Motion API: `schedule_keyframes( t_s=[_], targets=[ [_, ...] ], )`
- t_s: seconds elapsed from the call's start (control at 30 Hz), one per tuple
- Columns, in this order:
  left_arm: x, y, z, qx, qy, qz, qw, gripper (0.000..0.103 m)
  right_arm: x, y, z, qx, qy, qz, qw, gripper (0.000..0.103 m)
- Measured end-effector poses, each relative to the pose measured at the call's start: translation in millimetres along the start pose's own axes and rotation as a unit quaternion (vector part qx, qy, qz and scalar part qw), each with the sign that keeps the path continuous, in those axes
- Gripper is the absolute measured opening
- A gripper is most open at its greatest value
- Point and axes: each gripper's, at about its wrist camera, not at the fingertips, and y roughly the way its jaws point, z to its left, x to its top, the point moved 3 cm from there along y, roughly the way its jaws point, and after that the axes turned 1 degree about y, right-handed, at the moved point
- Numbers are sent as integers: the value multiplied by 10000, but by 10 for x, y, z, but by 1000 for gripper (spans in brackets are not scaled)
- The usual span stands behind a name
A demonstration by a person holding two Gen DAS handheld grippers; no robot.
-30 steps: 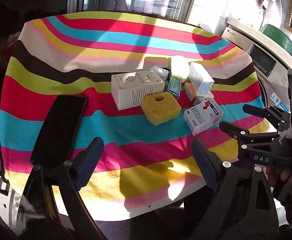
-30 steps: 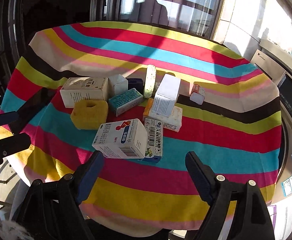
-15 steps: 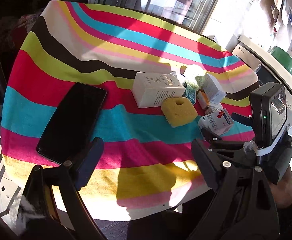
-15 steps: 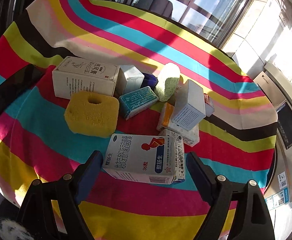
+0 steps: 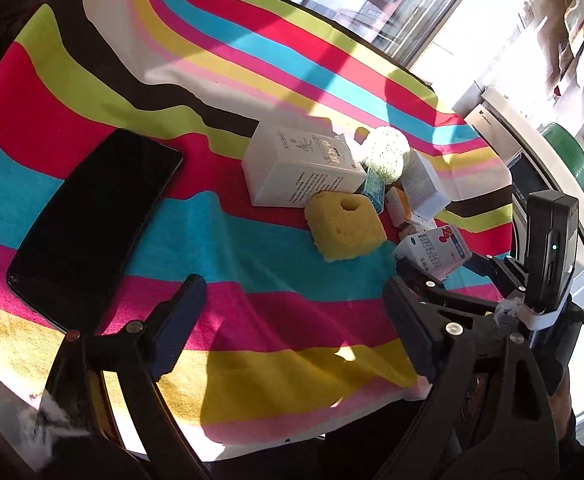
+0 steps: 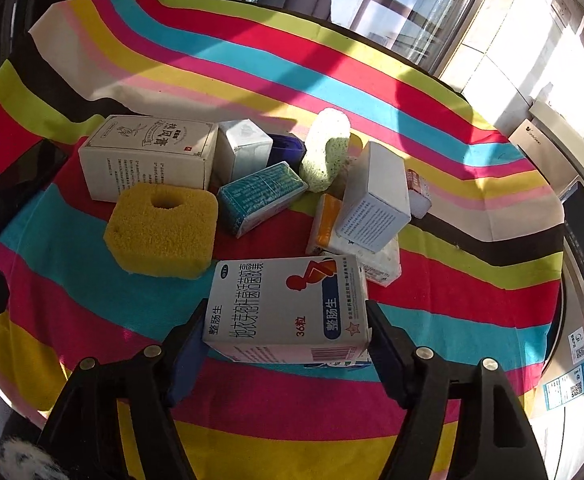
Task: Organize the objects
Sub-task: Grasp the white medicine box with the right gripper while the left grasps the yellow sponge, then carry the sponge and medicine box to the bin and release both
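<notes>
1. My right gripper (image 6: 285, 344) was down at the near end of the medicine box (image 6: 292, 308), one finger on each side of it. The jaws were closing in, but I couldn't tell whether the pads had actually bitten yet.
2. That box sat on the striped tablecloth (image 6: 432, 312), closest of the whole pile. White with a blue band, a red figure logo, "整肠生" printed on it twice and "36粒" in red, barcode on the near end.
3. My left gripper (image 5: 292, 328) hung wide open over bare cloth with nothing between the fingers, well apart from the pile.
4. Just left of the medicine box lay the yellow sponge (image 6: 161, 230) with a hole through it.
5. Behind the sponge stood a big white carton (image 6: 147, 158) with Chinese lettering too skewed for me to read properly.
6. A teal packet (image 6: 261, 196), a pale green sponge (image 6: 326, 150) and a white box (image 6: 376, 196) covered in tiny print were crowded together behind.
7. A black phone (image 5: 91, 228) lay flat off to the left.
</notes>
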Motion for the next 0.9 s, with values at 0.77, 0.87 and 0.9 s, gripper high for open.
schedule_keyframes(
  t_s=[0.77,0.87,0.9],
  targets=[
    [165,1080,-765,1615,630,275,9845,96,-252,-805,-1660,230,2287,-664,9709,73],
    [150,1105,-782,1941,907,181,9766,84,-326,-823,-1776,186,2405,-663,9682,73],
    [148,1096,-776,2024,956,132,9745,80,-348,-830,-1809,173,2422,-652,9679,73]
  ],
)
